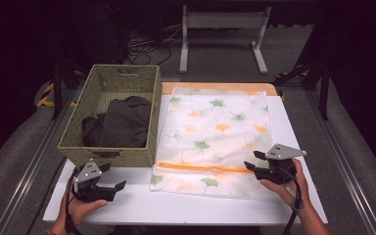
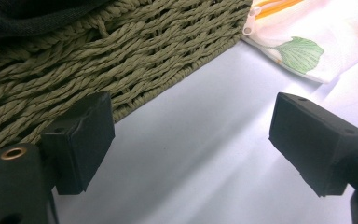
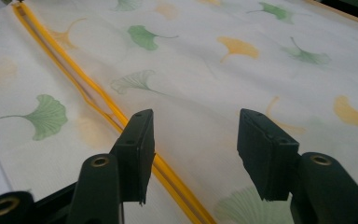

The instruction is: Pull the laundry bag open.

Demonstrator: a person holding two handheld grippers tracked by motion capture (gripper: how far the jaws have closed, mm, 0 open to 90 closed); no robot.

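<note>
**Leaf Bag Lies Flat, Both Jaws Apart**

The leaf-print bag (image 1: 215,137) lies flat on the white counter (image 1: 186,203). Its orange zipper (image 1: 203,168) runs just under the right gripper (image 1: 255,163), whose jaws are spread with nothing pinched. The left gripper (image 1: 113,182) is off to the bag's side, jaws spread over bare counter. Just past them stands the woven basket (image 1: 108,152) with dark cloth (image 1: 117,123) inside.
</note>
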